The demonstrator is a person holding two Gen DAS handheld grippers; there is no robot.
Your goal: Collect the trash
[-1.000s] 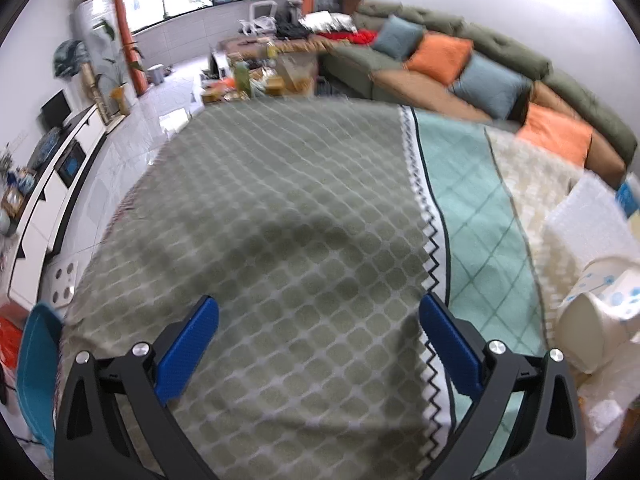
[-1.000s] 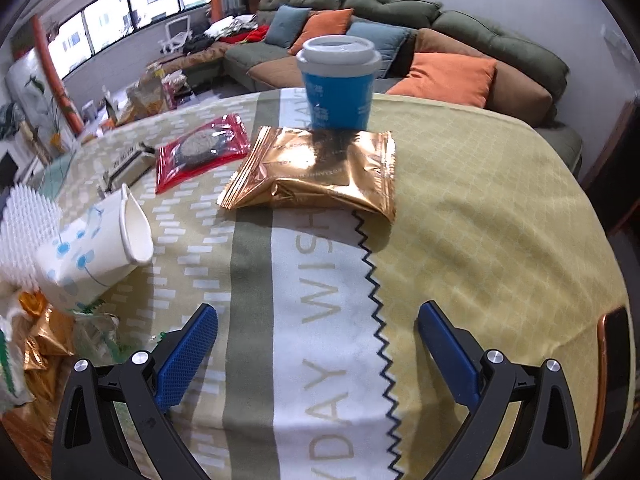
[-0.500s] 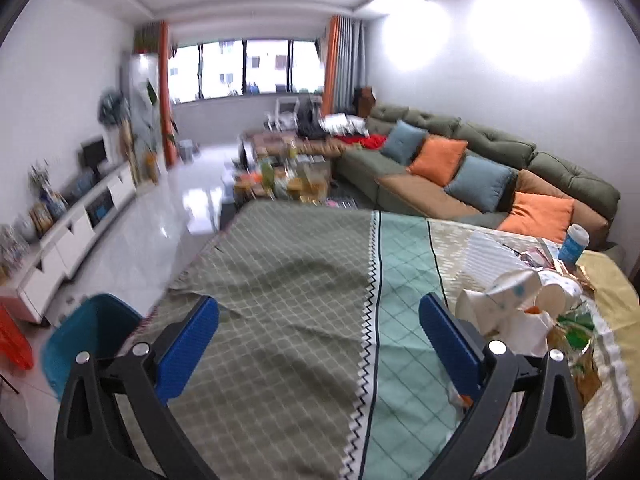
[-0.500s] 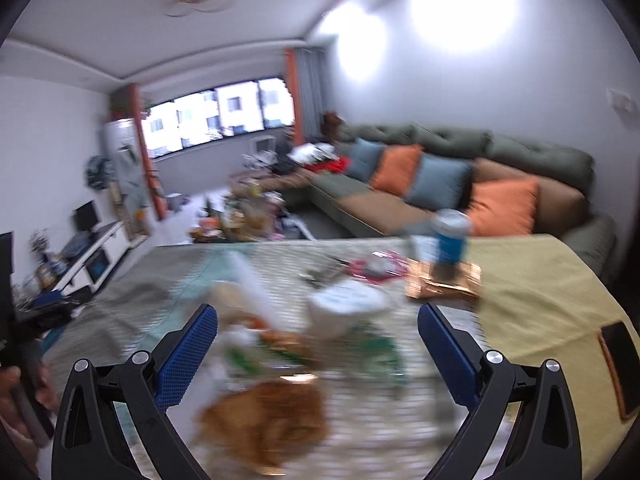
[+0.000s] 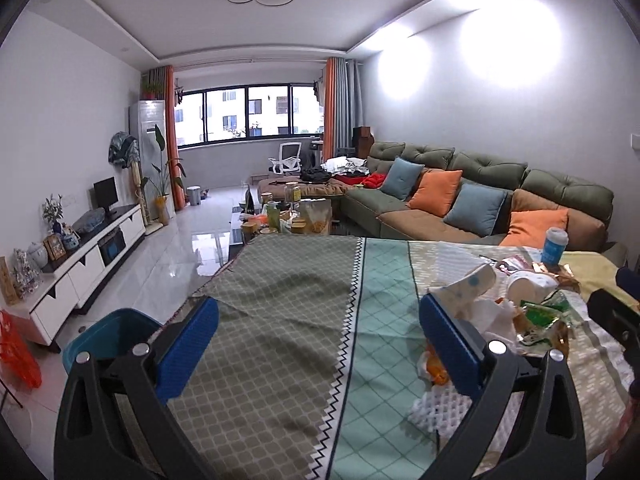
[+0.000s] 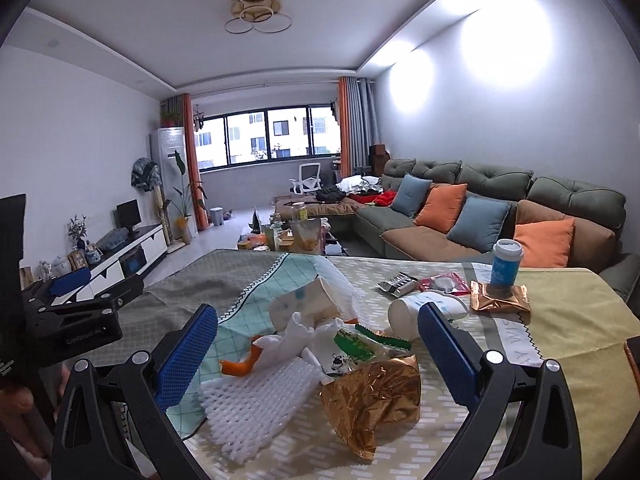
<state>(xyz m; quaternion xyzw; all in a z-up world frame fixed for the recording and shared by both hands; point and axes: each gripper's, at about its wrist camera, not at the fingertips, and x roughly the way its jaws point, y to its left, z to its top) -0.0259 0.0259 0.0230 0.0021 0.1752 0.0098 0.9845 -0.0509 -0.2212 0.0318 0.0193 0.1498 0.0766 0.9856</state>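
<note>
A pile of trash lies on the clothed table point(image 6: 568, 312): white foam netting point(image 6: 256, 404), a crumpled gold wrapper point(image 6: 376, 396), a green and white wrapper point(image 6: 368, 342), white tissue point(image 6: 298, 338), orange peel point(image 6: 240, 366) and tipped paper cups point(image 6: 420, 310). My right gripper point(image 6: 318, 360) is open, raised just before the pile with nothing between its fingers. My left gripper point(image 5: 318, 352) is open over the bare green cloth point(image 5: 272, 320), left of the same pile point(image 5: 516, 312). A blue cup point(image 6: 506, 262) stands on a gold pouch point(image 6: 500, 300) farther back.
A red packet point(image 6: 444, 282) and a silver-black wrapper point(image 6: 396, 284) lie behind the pile. A teal bin point(image 5: 108, 332) stands on the floor by the table's left edge. A sofa point(image 5: 480, 196) with cushions runs along the right wall, a cluttered coffee table point(image 5: 288, 212) beyond.
Both grippers have pulled back and tilted up from close over the tablecloth, so the whole room and the trash pile have come into view. Both stay open.
</note>
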